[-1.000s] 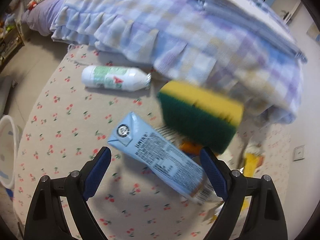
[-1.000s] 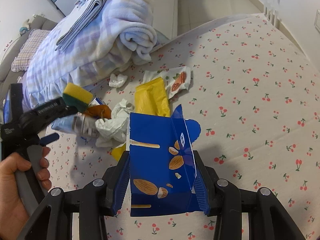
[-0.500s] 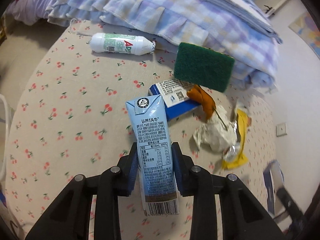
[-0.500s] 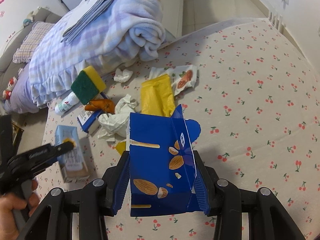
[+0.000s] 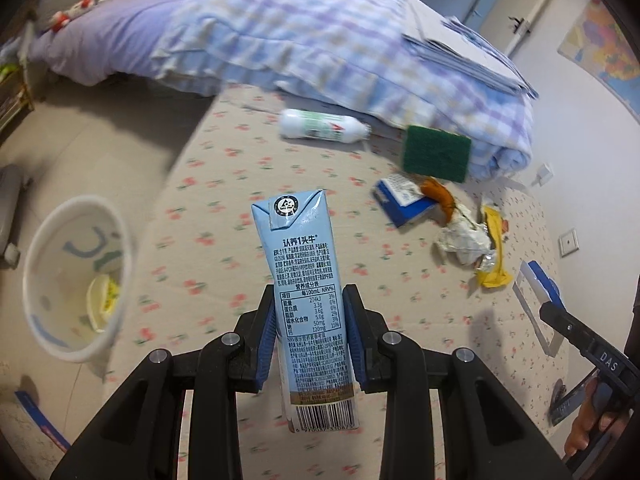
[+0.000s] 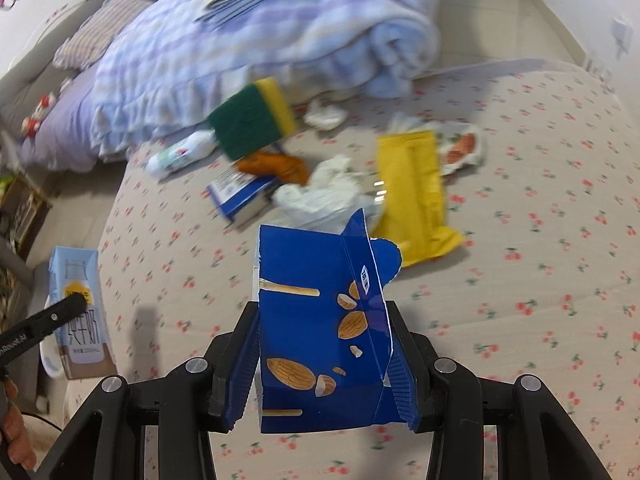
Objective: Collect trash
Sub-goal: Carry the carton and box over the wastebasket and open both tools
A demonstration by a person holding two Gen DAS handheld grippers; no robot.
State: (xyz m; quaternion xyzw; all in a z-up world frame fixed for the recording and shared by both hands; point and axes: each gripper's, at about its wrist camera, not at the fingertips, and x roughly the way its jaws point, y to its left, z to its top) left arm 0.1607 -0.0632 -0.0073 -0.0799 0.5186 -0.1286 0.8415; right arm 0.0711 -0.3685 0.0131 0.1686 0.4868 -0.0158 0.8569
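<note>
Two grippers are at work, each clamped on one carton. The left gripper (image 5: 311,340) pinches a tall, slim, pale-blue milk carton (image 5: 306,296) between its ribbed blue pads, upright with its folded paper top pointing away from the camera and a barcode at its lower end; the carton is lifted clear of the cherry-print sheet (image 5: 224,248). The right gripper (image 6: 322,364) squeezes a torn-open dark-blue snack box (image 6: 320,332) of thin printed card — almonds and biscuit sticks on its face, one flap standing up. On the sheet lies the rest of the trash, counted as follows: one white plastic bottle (image 5: 322,126) on its side, cylindrical with a green and red label, just beside the blanket's edge; one small blue-and-white box (image 5: 404,200) lying flat; one orange wrapper (image 6: 276,164) touching that box; one large wad of crumpled white paper (image 6: 324,192); one smaller white wad (image 6: 324,114) nearer the blanket; one flat yellow packet (image 6: 412,196), smooth and rectangular; and one white wrapper (image 6: 460,148) with a reddish picture, partly under the yellow packet. One sponge (image 6: 252,118) — a coarse green scouring face on yellow foam — shows at the edge of the blanket; what holds it I cannot tell. A soft, checked lilac-and-blue blanket (image 5: 304,40) with a frilled hem lies rolled behind the pile. To the left stands one round white bin (image 5: 76,276), smooth-walled, with one pale yellow scrap at its bottom.
</note>
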